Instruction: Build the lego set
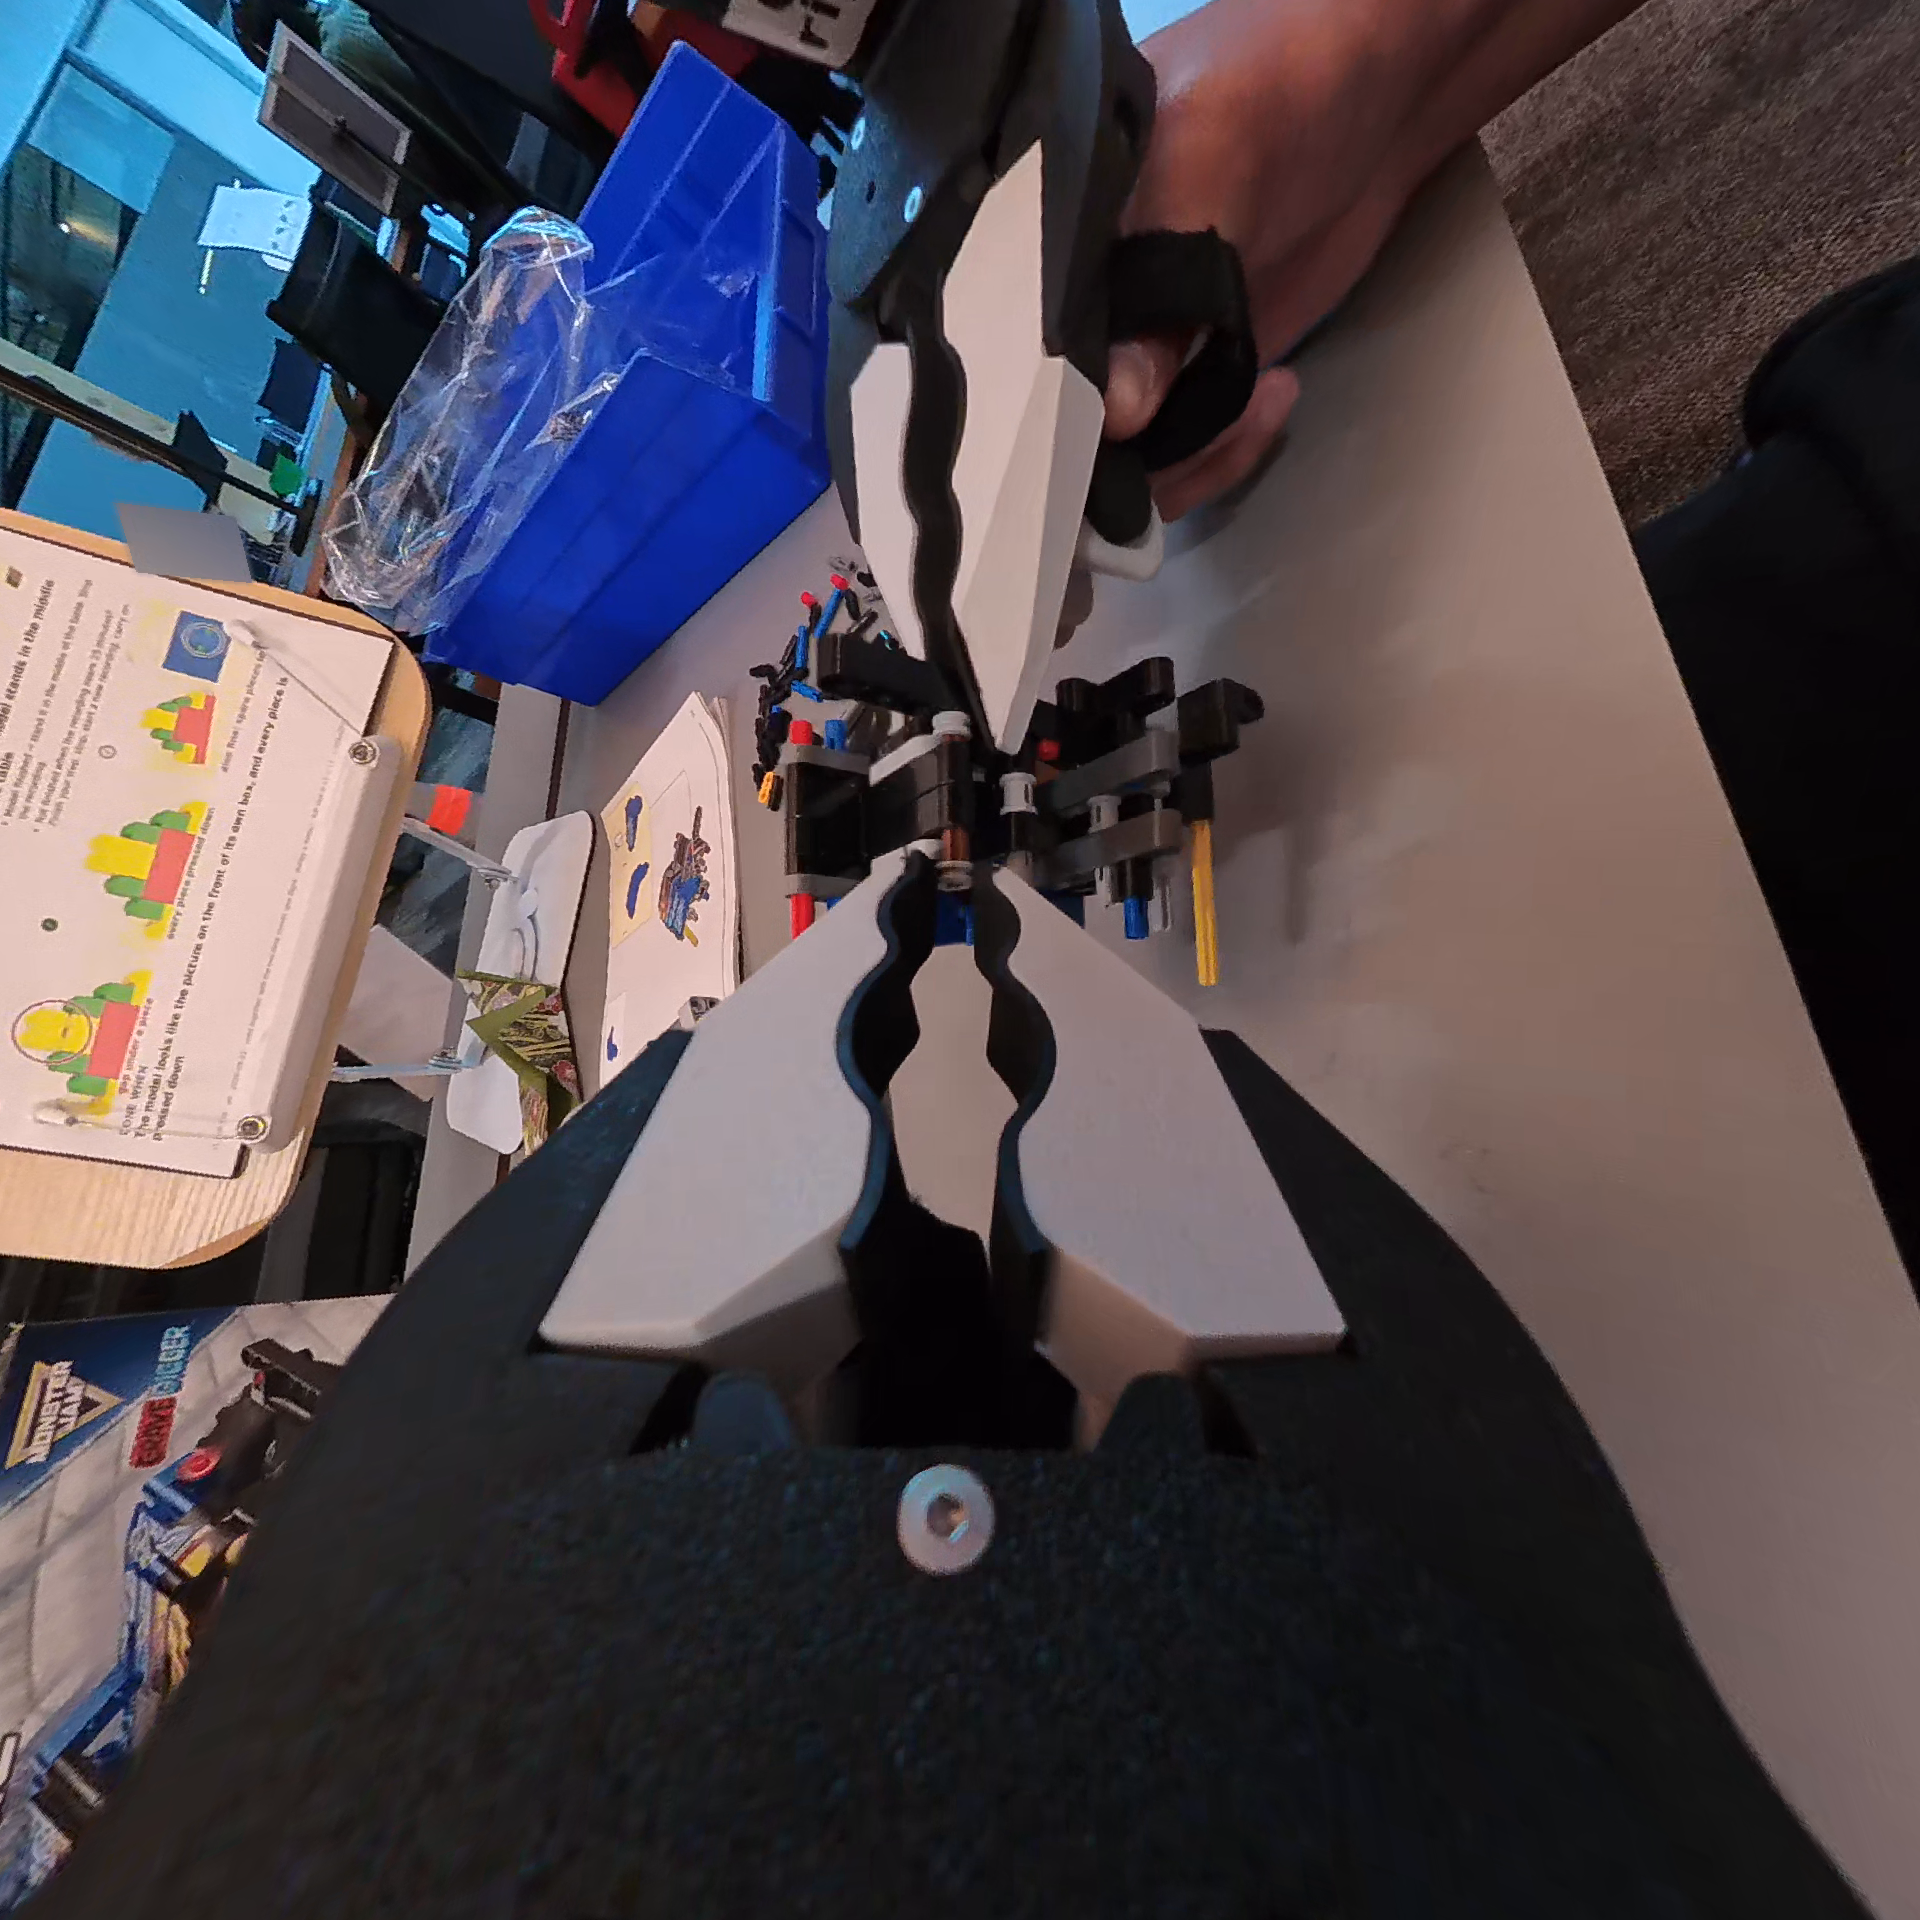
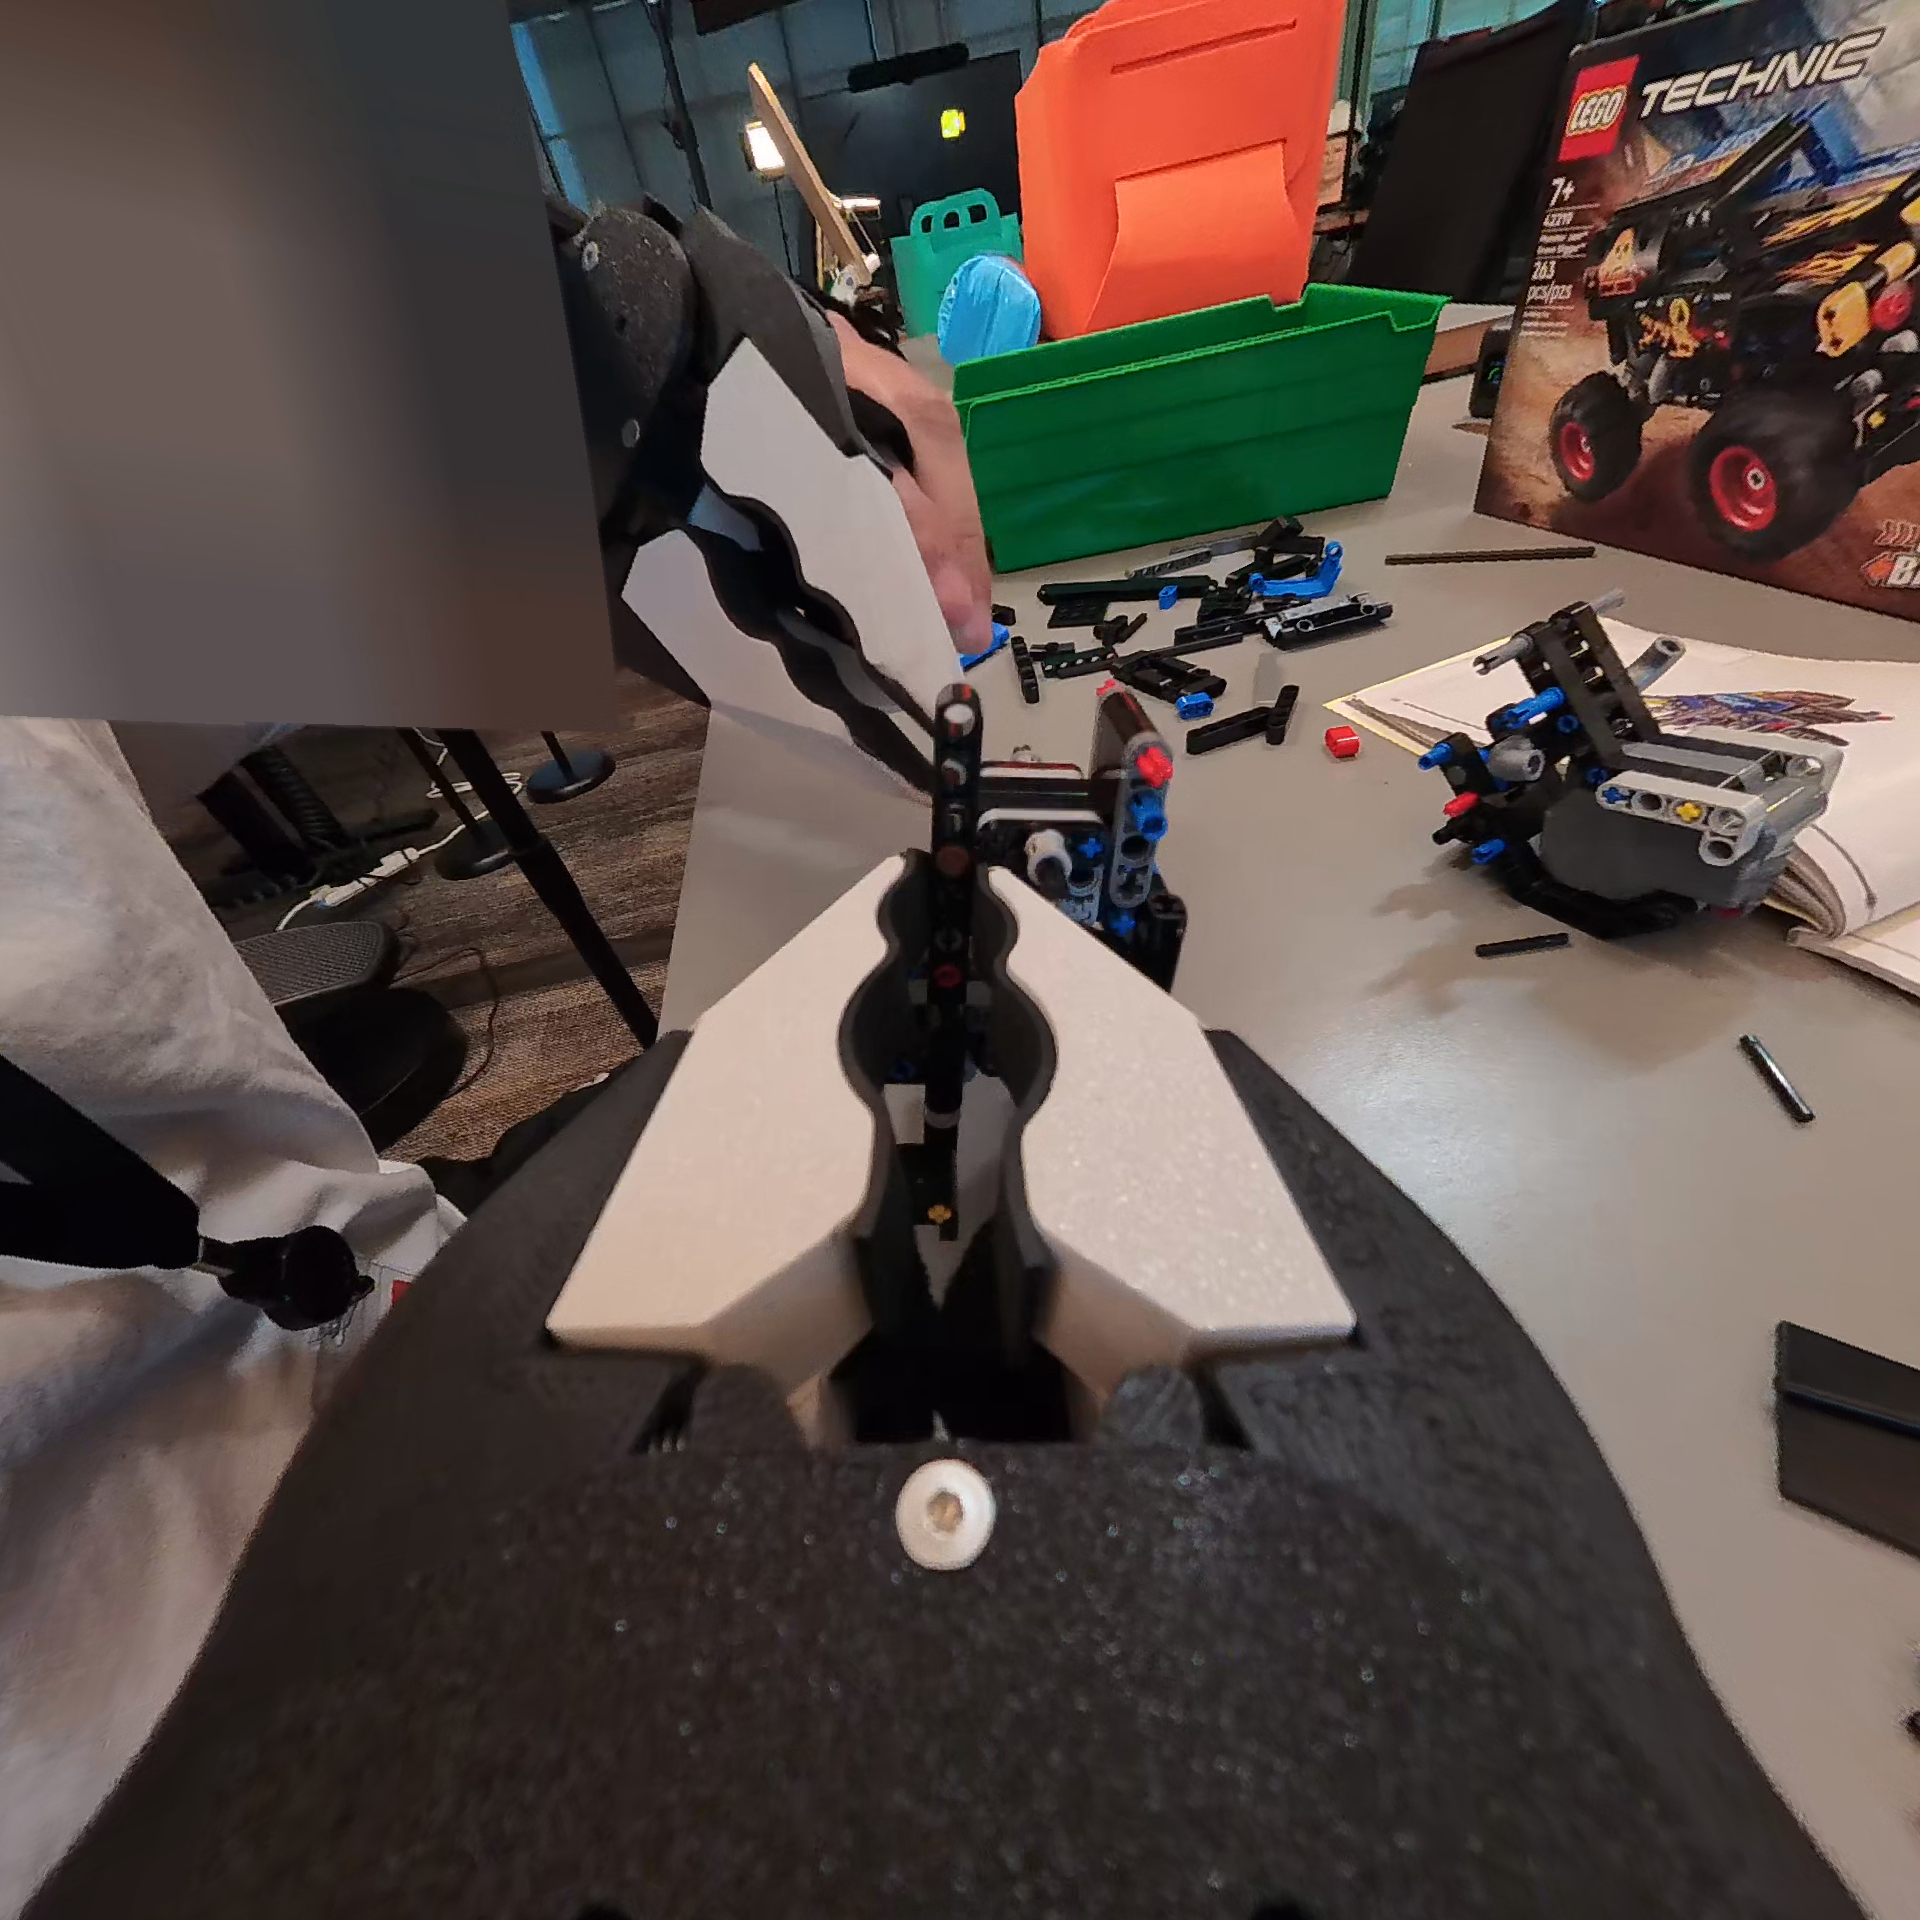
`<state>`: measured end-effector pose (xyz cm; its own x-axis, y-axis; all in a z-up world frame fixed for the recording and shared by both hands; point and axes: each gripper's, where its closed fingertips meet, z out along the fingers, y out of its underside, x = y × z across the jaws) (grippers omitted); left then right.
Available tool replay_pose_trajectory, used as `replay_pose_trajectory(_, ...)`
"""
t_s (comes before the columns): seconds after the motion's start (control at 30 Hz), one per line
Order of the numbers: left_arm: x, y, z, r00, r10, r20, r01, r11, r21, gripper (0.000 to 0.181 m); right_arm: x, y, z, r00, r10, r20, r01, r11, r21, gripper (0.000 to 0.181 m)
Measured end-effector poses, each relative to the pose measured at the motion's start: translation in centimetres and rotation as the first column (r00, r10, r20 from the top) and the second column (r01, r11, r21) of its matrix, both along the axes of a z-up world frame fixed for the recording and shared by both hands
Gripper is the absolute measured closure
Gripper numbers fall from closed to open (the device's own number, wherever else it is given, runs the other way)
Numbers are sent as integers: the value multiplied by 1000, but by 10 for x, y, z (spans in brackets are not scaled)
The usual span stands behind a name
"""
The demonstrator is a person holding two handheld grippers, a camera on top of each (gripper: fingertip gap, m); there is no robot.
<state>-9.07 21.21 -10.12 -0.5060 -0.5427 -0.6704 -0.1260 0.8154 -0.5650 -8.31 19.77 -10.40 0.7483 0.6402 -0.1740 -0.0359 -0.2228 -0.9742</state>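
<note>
A half-built black and grey Lego Technic assembly [image 1: 1101, 790] with blue and red pins and a yellow axle [image 1: 1203, 904] is held over the grey table [image 1: 1455, 935]. My left gripper [image 1: 956, 878] is shut on a small bush and pin at the assembly's near side. My right gripper [image 1: 987, 732] comes in from above, opposite it. In the right wrist view my right gripper [image 2: 948, 878] is shut on an upright black beam [image 2: 954, 790] of the assembly [image 2: 1132, 821]. The left gripper [image 2: 930, 743] meets the beam's top from the upper left.
A second sub-assembly [image 2: 1642, 810] rests on the open instruction booklet [image 2: 1849, 904]. Loose pieces [image 2: 1195, 623] lie before a green bin [image 2: 1184, 436]; the set's box [image 2: 1714, 312] stands behind. A blue bin [image 1: 644, 436], plastic bag [image 1: 468, 416] and loose pins [image 1: 800, 644] lie beyond. Only a small space, under 4 cm, lies between the two pairs of fingers.
</note>
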Motion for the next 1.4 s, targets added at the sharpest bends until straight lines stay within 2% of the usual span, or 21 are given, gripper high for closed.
replay_pose_trajectory(0.07, 0, 0, 0, 1000, 11, 5, -11, 1000, 19, 177, 0, 0, 0, 1000, -1, -8, 1, 1000, -4, 175)
replay_pose_trajectory(0.27, 5, 3, 1, 992, 96, 78, -110, 972, 206, 177, 4, 2, 1, 998, -23, -53, 21, 999, -30, 175)
replay_pose_trajectory(0.47, 8, 4, -1, 981, 118, 157, -168, 916, 365, 177, 5, 3, -2, 997, -32, -67, 29, 998, -51, 175)
replay_pose_trajectory(0.57, 9, 2, 6, 974, 117, 195, -182, 914, 362, 177, 6, 1, 4, 993, -17, -120, 12, 999, -46, 175)
replay_pose_trajectory(0.67, 10, 0, 15, 968, 124, 220, -189, 934, 304, 176, 6, -1, 11, 981, 10, -195, -18, 999, -42, 175)
replay_pose_trajectory(0.77, 9, -6, 19, 972, 108, 209, -154, 964, 218, 175, 3, -4, 15, 978, 33, -206, -38, 999, -19, 175)
replay_pose_trajectory(0.83, 9, -6, 21, 973, 105, 206, -148, 967, 207, 173, 1, -4, 16, 977, 38, -210, -43, 999, -19, 175)
replay_pose_trajectory(1.17, 1, -3, 23, 975, 75, 208, -121, 969, 216, 171, 3, -7, 21, 963, 63, -263, -70, 997, -16, 175)
replay_pose_trajectory(1.4, 1, -5, 23, 976, 26, 217, -91, 951, 295, 174, 0, -7, 18, 965, 72, -253, -80, 996, -24, 175)
